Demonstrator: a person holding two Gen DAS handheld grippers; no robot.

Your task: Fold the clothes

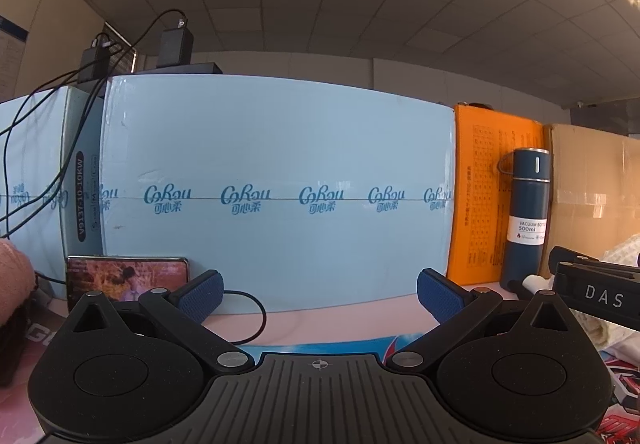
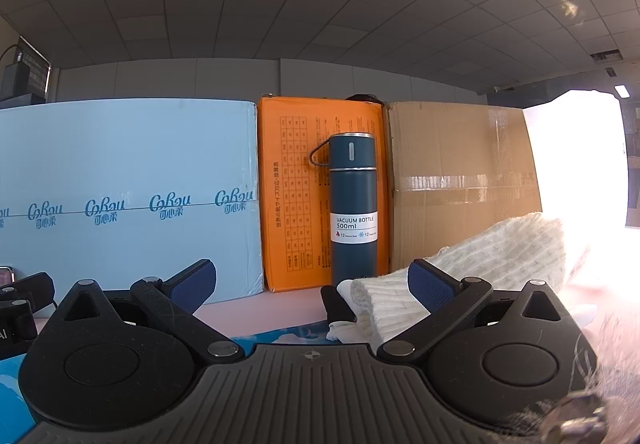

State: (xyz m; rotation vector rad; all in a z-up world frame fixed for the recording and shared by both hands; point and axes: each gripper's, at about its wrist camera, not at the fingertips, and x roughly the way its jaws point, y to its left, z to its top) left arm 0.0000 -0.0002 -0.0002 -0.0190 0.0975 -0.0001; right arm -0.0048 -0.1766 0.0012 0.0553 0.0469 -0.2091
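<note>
1. The left tool (image 1: pixel 318 294) stands wide, its blue pads (image 1: pixel 200 294) far apart with nothing between them; it sits low over the tabletop (image 1: pixel 340 318), pointing toward the back edge.
2. The right tool (image 2: pixel 312 286) is likewise spread wide. Its right pad lies just beside a white knitted garment (image 2: pixel 500 252), but the pads do not press on it.
3. Under both tools a printed mat (image 1: pixel 320 344) in blue, white and red covers the near part of the pink tabletop.
4. The white knitted garment lies bunched toward the right side of the tabletop, in front of the cardboard box (image 2: pixel 460 183). A rolled end of it reaches left toward the bottle's foot. A short black bar (image 2: pixel 336 304) rests against that end; what it is cannot be told.
5. In the left wrist view, the right tool's black body (image 1: pixel 596 296) shows at the right margin, and a pink knitted piece (image 1: pixel 14 272) at the left margin.
6. A phone (image 1: pixel 126 276) with a lit screen leans against the light blue box (image 1: pixel 276 163) toward the back left, and a black cable (image 1: pixel 252 312) loops on the tabletop beside it.
7. A dark blue vacuum bottle (image 2: pixel 353 203) stands upright in front of an orange box (image 2: pixel 296 195).
8. Along the back edge stand the light blue box, the orange box and the cardboard box, side by side.
9. Black adapters (image 1: pixel 174 47) with cables sit on top of the light blue box.
</note>
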